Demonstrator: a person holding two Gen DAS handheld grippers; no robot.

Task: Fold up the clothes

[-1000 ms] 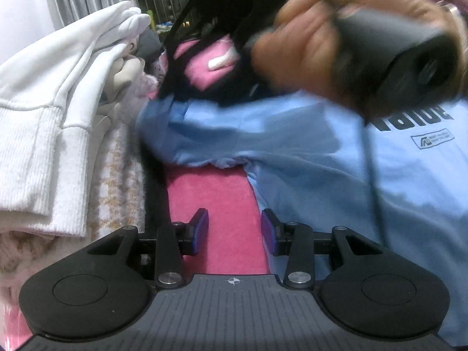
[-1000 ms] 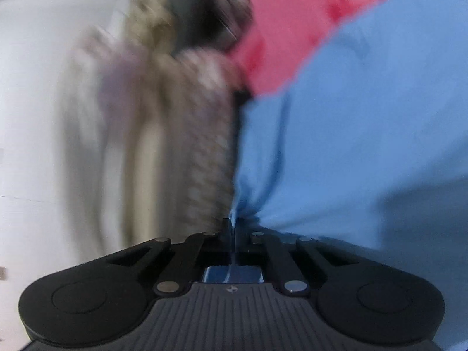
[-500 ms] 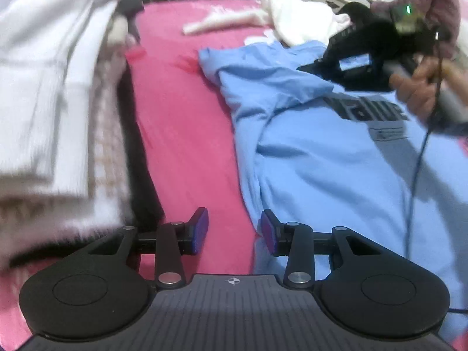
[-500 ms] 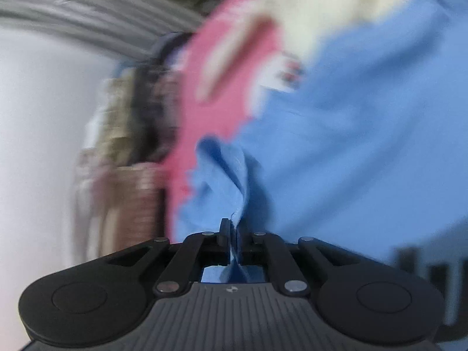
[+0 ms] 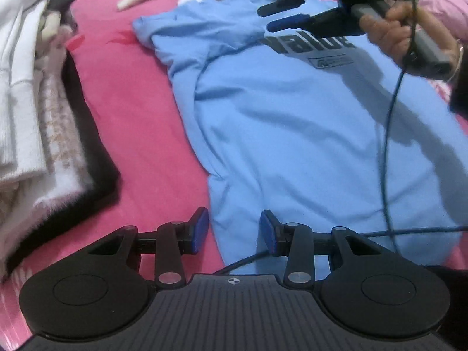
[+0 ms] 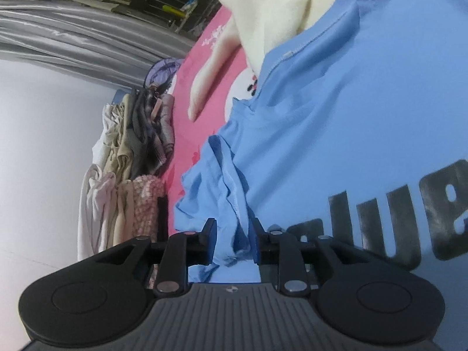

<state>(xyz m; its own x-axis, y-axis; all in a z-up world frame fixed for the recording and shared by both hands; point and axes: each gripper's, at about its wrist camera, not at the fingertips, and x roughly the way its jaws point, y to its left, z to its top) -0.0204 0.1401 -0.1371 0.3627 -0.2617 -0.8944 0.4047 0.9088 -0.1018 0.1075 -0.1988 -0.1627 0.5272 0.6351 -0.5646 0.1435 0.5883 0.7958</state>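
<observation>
A light blue T-shirt with dark lettering lies flat on the pink bed sheet. Its left sleeve is folded inward over the chest. My left gripper hovers open over the shirt's near side edge, with nothing gripped. A hand holds my right gripper above the lettering. In the right wrist view the right gripper is opening; the folded sleeve hangs loosely between its jaws, and the pads do not press it.
A stack of folded clothes, white on top and black at the bottom, lies along the left. A cream garment rests past the shirt's collar. A dark cable hangs across the shirt. More clothes are heaped by the grey curtain.
The right gripper carried the pinched sleeve across to the shirt's chest, and its jaws have parted from the cloth. The left gripper's view tilted down onto the bed.
</observation>
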